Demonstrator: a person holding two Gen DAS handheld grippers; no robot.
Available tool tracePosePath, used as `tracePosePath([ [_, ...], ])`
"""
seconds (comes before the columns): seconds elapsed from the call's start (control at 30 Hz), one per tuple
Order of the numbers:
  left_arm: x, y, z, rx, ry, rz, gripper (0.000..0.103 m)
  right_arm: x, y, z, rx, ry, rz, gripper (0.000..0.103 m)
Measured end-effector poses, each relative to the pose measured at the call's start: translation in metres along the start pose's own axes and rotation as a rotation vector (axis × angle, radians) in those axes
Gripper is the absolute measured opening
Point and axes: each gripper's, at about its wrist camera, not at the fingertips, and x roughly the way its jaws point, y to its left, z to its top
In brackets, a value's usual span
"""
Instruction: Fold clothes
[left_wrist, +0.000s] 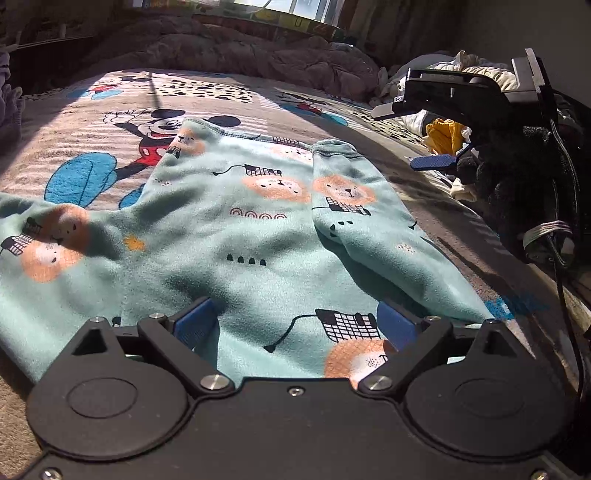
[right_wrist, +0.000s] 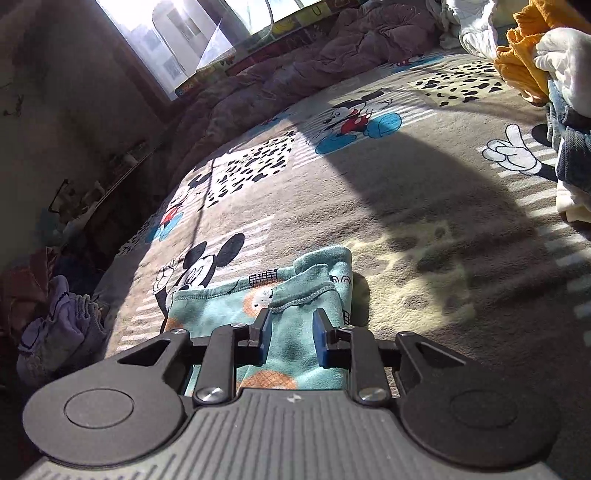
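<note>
A mint-green child's top (left_wrist: 258, 229) printed with orange lions lies spread on the bed. Its right sleeve (left_wrist: 351, 206) is folded inward over the body; the left sleeve (left_wrist: 44, 240) stretches out to the left. My left gripper (left_wrist: 295, 321) hovers over the near hem, its blue pads wide apart and open, gripping nothing. My right gripper (left_wrist: 410, 136) hangs in the air to the right of the top, fingers apart and empty. In the right wrist view the right gripper (right_wrist: 291, 334) stands half open above the folded sleeve's cuff (right_wrist: 303, 295), and the pads do not press the cloth.
A grey cartoon-mouse blanket (right_wrist: 424, 192) covers the bed. A pile of clothes, with a yellow piece (right_wrist: 524, 62) and denim (right_wrist: 576, 155), lies at the right. A rumpled purple quilt (left_wrist: 240, 51) runs along the far side. Lilac clothes (right_wrist: 59, 332) sit left of the bed.
</note>
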Motion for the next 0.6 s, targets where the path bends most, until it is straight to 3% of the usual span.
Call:
tracePosePath([
  [0.03, 0.000, 0.000, 0.000, 0.000, 0.000, -0.001, 0.095, 0.000, 0.000, 0.000, -0.001, -0.019, -0.011, 0.077],
  [0.07, 0.000, 0.001, 0.000, -0.001, 0.000, -0.002, 0.095, 0.000, -0.001, 0.001, 0.003, -0.030, -0.021, 0.089],
  [0.17, 0.000, 0.001, 0.000, 0.002, 0.000, -0.003, 0.095, 0.004, -0.004, 0.005, 0.011, -0.016, -0.035, 0.094],
  [0.37, 0.000, 0.001, 0.000, 0.003, -0.001, -0.004, 0.095, 0.021, 0.002, 0.015, -0.075, 0.076, -0.045, 0.092],
  [0.53, -0.001, 0.001, -0.001, 0.007, -0.001, -0.007, 0.095, 0.039, 0.011, 0.017, -0.218, 0.142, -0.126, 0.091],
  [0.6, -0.001, 0.002, 0.000, 0.005, -0.001, -0.009, 0.095, 0.044, 0.013, 0.016, -0.265, 0.160, -0.142, 0.082],
])
